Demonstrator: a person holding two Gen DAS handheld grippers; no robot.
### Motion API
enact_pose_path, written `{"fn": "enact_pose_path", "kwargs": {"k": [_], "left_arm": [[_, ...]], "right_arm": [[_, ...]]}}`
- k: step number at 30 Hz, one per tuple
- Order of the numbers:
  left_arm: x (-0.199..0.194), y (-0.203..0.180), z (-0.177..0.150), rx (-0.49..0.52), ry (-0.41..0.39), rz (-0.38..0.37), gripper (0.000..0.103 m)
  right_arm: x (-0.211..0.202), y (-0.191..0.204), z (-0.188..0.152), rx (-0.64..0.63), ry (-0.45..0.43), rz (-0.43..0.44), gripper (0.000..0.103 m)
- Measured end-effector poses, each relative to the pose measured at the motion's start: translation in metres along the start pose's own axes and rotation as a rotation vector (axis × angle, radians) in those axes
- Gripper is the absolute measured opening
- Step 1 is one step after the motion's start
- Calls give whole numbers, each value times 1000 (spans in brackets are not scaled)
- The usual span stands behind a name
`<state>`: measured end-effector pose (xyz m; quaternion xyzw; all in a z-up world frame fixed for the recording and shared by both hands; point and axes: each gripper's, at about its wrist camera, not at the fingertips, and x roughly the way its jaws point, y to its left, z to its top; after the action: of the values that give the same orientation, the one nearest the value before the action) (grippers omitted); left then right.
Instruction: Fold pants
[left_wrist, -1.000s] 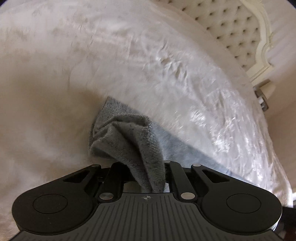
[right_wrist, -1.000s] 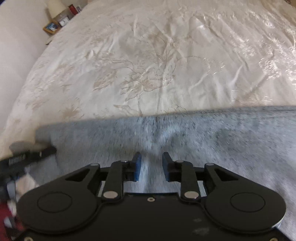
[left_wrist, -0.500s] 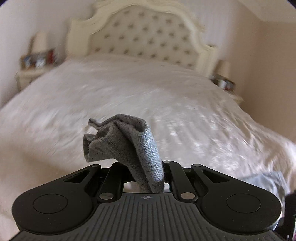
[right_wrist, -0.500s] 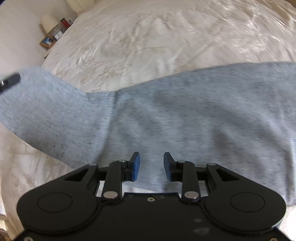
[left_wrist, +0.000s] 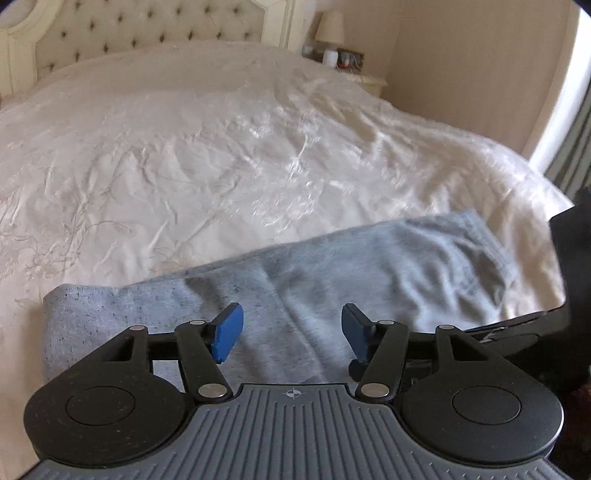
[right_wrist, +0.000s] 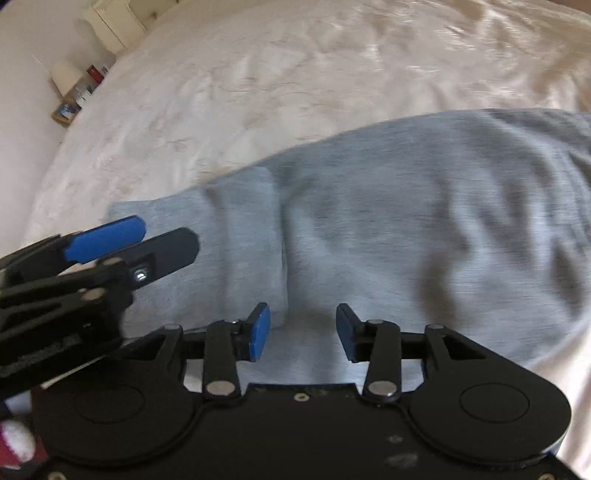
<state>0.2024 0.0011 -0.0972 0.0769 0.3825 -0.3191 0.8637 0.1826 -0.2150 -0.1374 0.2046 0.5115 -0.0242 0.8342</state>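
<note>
pants (left_wrist: 332, 266): grey matt knit cloth | bedspread (left_wrist: 221, 147): cream glossy embroidered fabric

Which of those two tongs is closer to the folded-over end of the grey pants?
Left. The left tongs hang over the folded end of the grey pants, jaws opening, nothing between them. The right tongs sit further along, over the wider part, also opening and empty.

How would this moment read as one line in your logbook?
stage: fold laid down | pants: on bed | left gripper: opening, empty | right gripper: opening, empty
</note>
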Motion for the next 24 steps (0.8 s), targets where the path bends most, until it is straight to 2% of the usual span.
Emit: {"fn": "enact_pose_path", "kwargs": {"k": [2,4,6,10,12,16,19,20,24], "left_arm": [[-13,2,2,2,-41,4,68],[-23,10,3,6,-62,31,70],[-26,24,4,-3,-53,93,70],[-23,85,-6,-116,25,223,70],[-17,116,-13,-186,78,263,70],[6,159,-28,-246,194,280,70],[32,173,-40,-243,300,236,71],[39,176,-45,-246,334,215,73],[46,183,-43,-255,348,179,78]], "right_arm": [[-8,-9,2,5,-16,-2,47],[-13,-12,6,13,-43,15,54],[-14,-10,11,28,-70,55,60],[3,10,24,-3,-70,114,61],[17,23,31,-28,-52,130,62],[40,36,40,-74,-9,139,66],[60,42,46,-100,27,128,69],[67,42,48,-108,45,126,71],[84,43,52,-133,77,142,75]]}}
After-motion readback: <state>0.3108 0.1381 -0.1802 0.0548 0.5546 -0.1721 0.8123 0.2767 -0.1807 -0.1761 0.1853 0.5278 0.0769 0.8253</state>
